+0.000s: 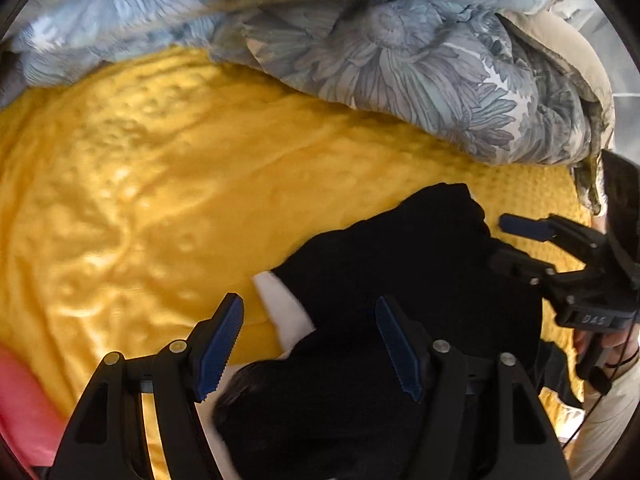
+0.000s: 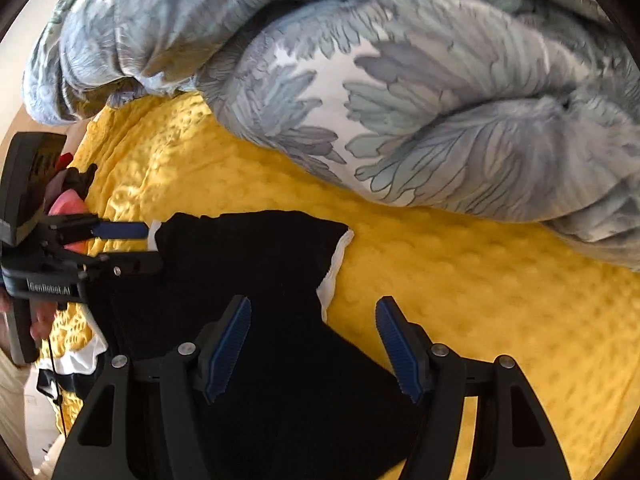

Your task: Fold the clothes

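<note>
A black garment with white trim lies bunched on the yellow bedspread. It also shows in the right wrist view, with a white edge on its right side. My left gripper is open and empty, hovering over the garment's near left part. My right gripper is open and empty above the garment's near right edge. The right gripper also shows in the left wrist view at the garment's right side. The left gripper also shows in the right wrist view at the garment's left edge.
A bulky grey-blue floral duvet is heaped along the far side of the bed, also in the right wrist view. A pink cloth lies at the near left corner. The yellow bedspread spreads around the garment.
</note>
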`<state>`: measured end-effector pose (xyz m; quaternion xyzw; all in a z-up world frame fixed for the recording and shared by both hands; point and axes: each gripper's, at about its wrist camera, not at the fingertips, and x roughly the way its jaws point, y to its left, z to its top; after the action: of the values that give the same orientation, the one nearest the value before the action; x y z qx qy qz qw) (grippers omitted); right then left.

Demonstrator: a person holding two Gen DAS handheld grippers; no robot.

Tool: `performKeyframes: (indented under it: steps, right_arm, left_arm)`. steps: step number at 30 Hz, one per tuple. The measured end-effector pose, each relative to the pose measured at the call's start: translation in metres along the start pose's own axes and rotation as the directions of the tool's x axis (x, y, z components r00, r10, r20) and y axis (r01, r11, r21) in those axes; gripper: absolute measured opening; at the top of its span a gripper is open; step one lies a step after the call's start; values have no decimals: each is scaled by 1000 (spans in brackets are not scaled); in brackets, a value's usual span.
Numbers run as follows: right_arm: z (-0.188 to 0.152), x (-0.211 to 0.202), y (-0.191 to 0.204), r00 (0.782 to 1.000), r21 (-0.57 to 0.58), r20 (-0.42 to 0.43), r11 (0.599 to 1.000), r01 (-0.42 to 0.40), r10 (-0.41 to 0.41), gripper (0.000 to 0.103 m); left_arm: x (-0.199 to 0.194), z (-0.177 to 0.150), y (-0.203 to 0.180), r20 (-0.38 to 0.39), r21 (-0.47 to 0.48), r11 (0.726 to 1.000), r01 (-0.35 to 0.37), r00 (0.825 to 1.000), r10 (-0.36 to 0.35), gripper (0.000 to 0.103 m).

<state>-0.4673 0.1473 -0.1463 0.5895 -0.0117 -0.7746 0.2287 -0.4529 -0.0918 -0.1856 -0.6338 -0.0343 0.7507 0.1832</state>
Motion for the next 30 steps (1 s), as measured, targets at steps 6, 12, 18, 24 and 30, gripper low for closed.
performKeyframes:
  steps: [6,12,18,24,30]
  right_arm:
    - [3,11,4,999,-12,0,999,-33,33,67]
    - [3,20,10,997,25,-11,997,-70,70,9]
    - [-2,1,15,997,36,67,998,-42,40,6]
    - [0,-54,20,973,-2,227,1000,-29,29,6]
    - [17,-79,35,942,-27,332,997,69,-56,6]
  left_arm:
    - [12,1,-16,12,46,998,-45,999,44,70]
    - [8,1,-20,38,21,998,-56,998,55,29]
    - [2,-3,-31,87,20,995,-102,991,100,6]
    - [-45,3,-37,253,-23,992,-128,959,129,6]
    - [-87,33,-58,331,-41,973,-226,916,226,6]
